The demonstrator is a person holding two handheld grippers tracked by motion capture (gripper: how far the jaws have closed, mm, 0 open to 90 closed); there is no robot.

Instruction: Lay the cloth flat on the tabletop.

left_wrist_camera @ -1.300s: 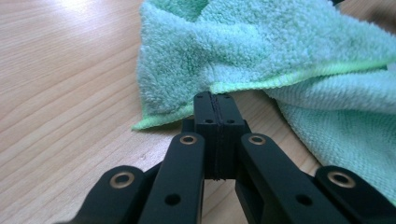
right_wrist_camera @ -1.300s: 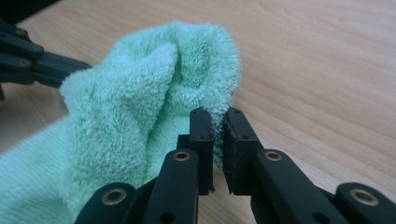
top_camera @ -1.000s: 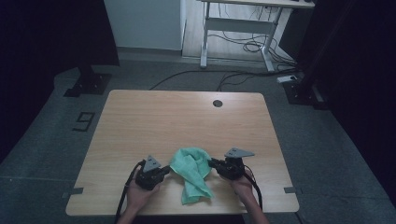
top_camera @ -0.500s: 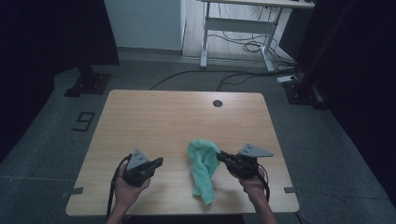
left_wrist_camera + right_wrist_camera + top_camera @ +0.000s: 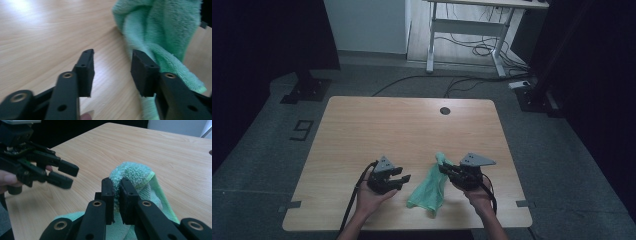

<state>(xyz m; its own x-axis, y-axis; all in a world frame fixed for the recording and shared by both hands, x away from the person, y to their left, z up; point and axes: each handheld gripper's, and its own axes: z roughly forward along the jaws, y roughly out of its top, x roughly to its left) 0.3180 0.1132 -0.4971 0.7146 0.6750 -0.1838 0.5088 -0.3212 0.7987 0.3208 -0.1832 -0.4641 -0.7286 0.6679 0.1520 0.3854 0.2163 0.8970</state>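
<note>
two grippers over the near half of the wooden table (image 5: 377, 120), one in each of the person's hands. right gripper (image 5: 445, 168): jaws clamped on a fold of the green towel (image 5: 430, 186), pinching it near its top edge; in the right gripper view the two black jaws (image 5: 116, 195) stand almost together with the terry cloth squeezed between them and bulging above the tips. towel hangs from that grip, upper corner lifted off the table, lower end draped down to the tabletop toward the near edge, between the two grippers. left gripper (image 5: 401, 180): jaws apart, just been opening, nothing between them; in the left gripper view bare wood shows in the gap (image 5: 112, 72) and the towel (image 5: 160, 32) lies just beyond and beside the right-hand jaw, whether it touches that jaw i cannot tell. left gripper points toward the towel, close beside it. grey three-cornered plates sit on top of both grippers; a black cable (image 5: 354, 195) trails from the left one along the forearm. small dark round hole (image 5: 445, 110) in the far part of the table, well apart from the towel.
</note>
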